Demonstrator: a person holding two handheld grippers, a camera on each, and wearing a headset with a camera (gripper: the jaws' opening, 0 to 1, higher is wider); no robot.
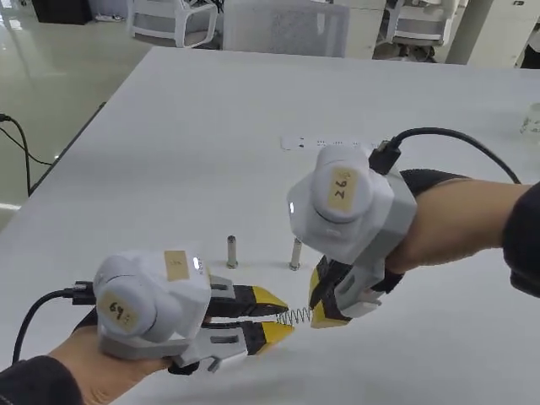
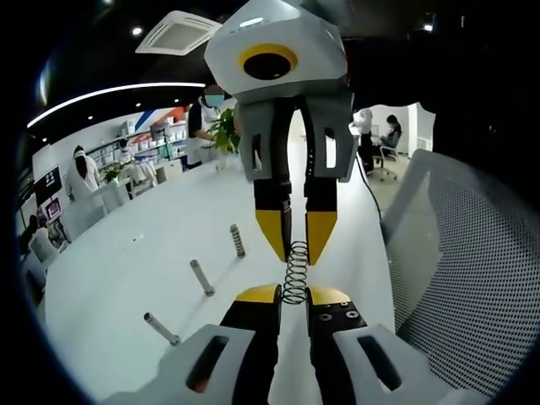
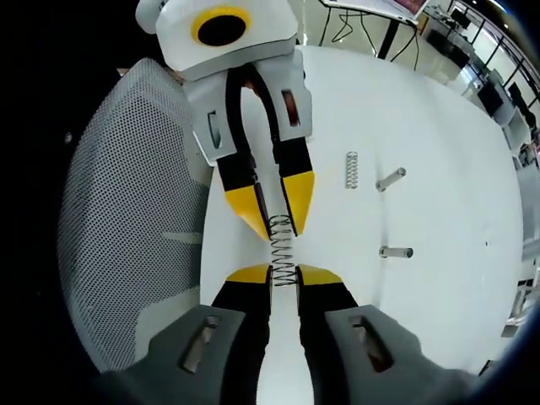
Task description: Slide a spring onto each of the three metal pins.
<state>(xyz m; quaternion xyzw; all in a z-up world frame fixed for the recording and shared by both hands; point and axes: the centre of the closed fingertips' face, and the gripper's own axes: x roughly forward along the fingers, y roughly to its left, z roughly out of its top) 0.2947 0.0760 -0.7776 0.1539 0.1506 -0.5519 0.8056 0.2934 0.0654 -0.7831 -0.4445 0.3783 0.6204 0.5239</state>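
Head view: I'm gripping the spring (image 1: pixel 294 317) over the table (image 1: pixel 169 152). The left gripper (image 1: pixel 285 318) is pinching one end and the right gripper (image 1: pixel 315 312) the other, near two pins (image 1: pixel 231 251).

Left gripper view: my fingers (image 2: pixel 257 295) are squeezing the spring's near end, with three pins standing beyond.

Right gripper view: the fingers are clamping the other end, and a second spring (image 3: pixel 352 169) is lying beside a pin.

Over the table (image 1: pixel 169 169), in the head view, the held spring (image 1: pixel 295 317) bridges two grippers (one end inside each pair of jaws). The left gripper (image 1: pixel 283 316) reaches it from 9 o'clock, the right gripper (image 1: pixel 319 309) from 1 o'clock. Behind the spring, toward 12 o'clock, the left pin (image 1: pixel 231 251) and right pin (image 1: pixel 295 254) stand side by side on the table. In the right gripper view, a loose spring (image 3: pixel 352 170) lies just beside a nearby pin (image 3: pixel 390 179), at its 9 o'clock.
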